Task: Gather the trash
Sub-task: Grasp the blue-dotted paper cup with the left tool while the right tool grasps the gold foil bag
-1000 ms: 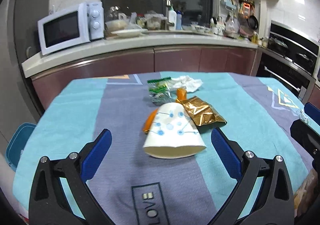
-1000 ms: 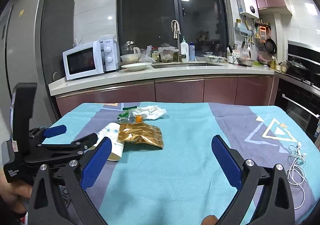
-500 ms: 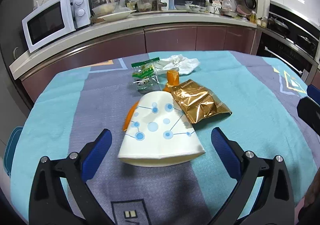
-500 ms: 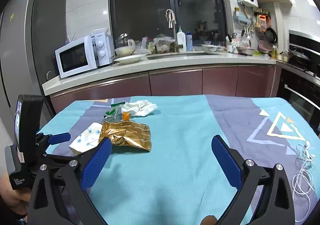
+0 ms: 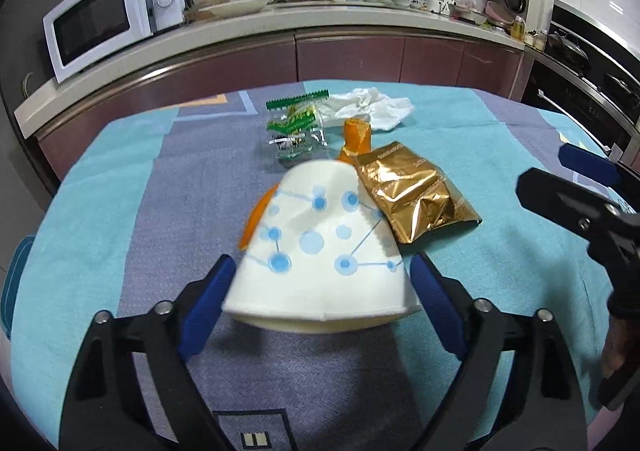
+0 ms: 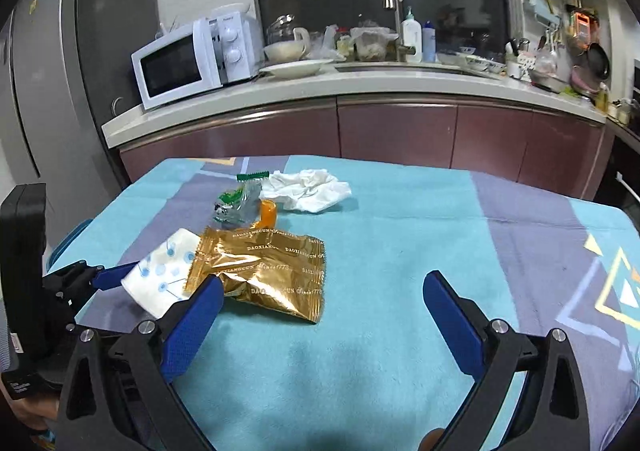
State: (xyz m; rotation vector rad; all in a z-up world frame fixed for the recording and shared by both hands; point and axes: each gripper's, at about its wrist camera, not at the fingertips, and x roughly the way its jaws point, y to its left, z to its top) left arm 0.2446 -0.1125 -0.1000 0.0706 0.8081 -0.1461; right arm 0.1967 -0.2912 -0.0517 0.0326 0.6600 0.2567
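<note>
Sideways, flattened white paper cup (image 5: 316,251) — blue dots, between left claw (image 5: 320,291) pads.

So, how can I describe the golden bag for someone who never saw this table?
On the blue cloth-covered table, find the small heap of litter. The golden bag lies at its near edge, beside the dotted white paper cup. Only it is shiny, crinkled gold foil.

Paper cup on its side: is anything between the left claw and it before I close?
Nothing visible blocks it. The left claw already straddles the paper cup near its rim, and its jaws have just been closing. The gold wrapper leans against the cup farther along, beyond the right finger.
</note>
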